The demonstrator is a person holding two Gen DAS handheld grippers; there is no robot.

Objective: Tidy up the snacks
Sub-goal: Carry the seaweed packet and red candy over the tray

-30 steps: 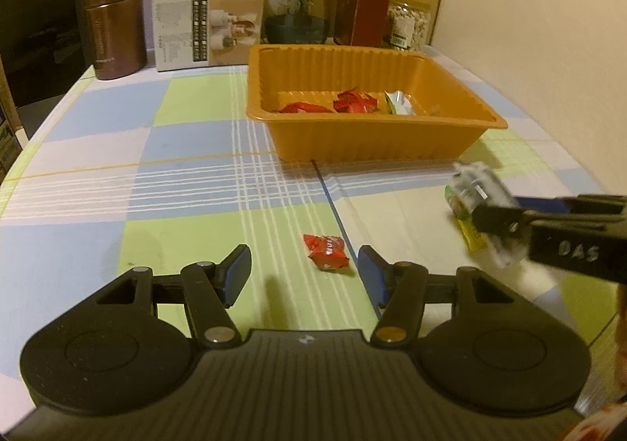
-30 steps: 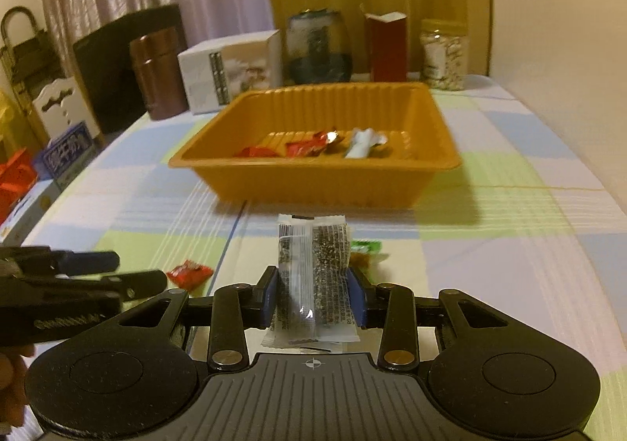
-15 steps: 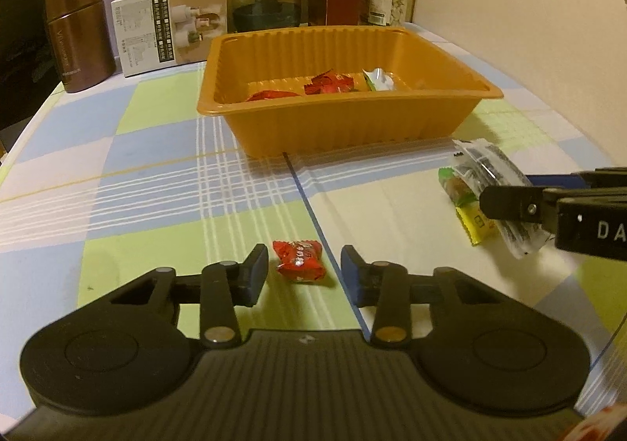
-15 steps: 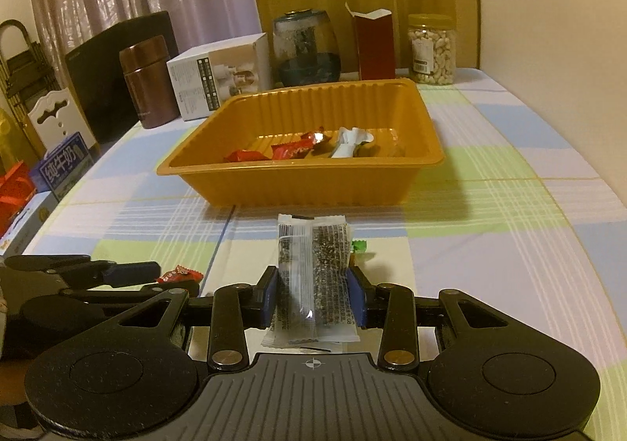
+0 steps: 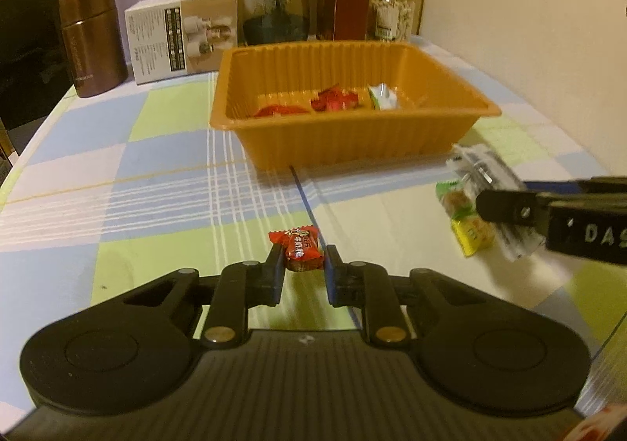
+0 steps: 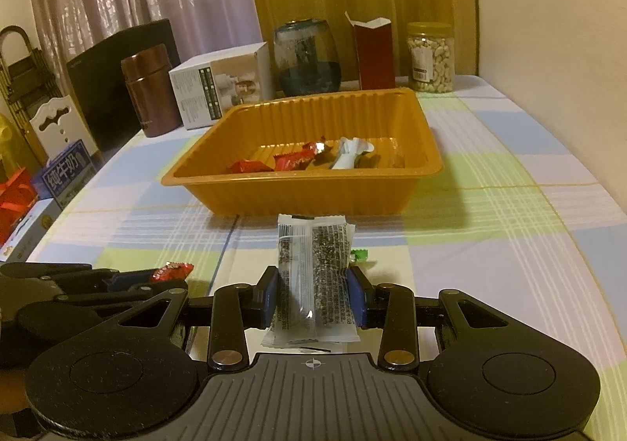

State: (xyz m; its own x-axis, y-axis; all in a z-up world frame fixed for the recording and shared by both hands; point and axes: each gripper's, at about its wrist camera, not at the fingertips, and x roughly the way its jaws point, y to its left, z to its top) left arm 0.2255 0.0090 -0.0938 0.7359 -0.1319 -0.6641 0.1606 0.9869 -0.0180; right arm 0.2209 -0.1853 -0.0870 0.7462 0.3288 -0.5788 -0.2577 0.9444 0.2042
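Note:
An orange tray (image 5: 352,139) (image 6: 301,202) sits mid-table with red candies and a white packet inside. My left gripper (image 5: 302,264) is closed around a red candy (image 5: 299,249) low over the tablecloth; the candy also shows in the right wrist view (image 6: 172,271). My right gripper (image 6: 313,294) is shut on a clear packet of dark snack (image 6: 311,284) and holds it above the table in front of the tray; the packet also shows in the left wrist view (image 5: 490,182). A green and yellow snack packet (image 5: 464,219) lies on the table under the right gripper.
At the table's far edge stand a brown canister (image 5: 92,39), a white box (image 5: 182,35), a glass jar (image 5: 276,11), a red carton (image 5: 350,8) and a nut jar (image 6: 431,57). A wall runs along the right side. Boxes (image 6: 64,172) sit left of the table.
My left gripper has moved forward onto the red candy and its fingers have closed in on it. My right gripper still holds the clear packet, with little movement.

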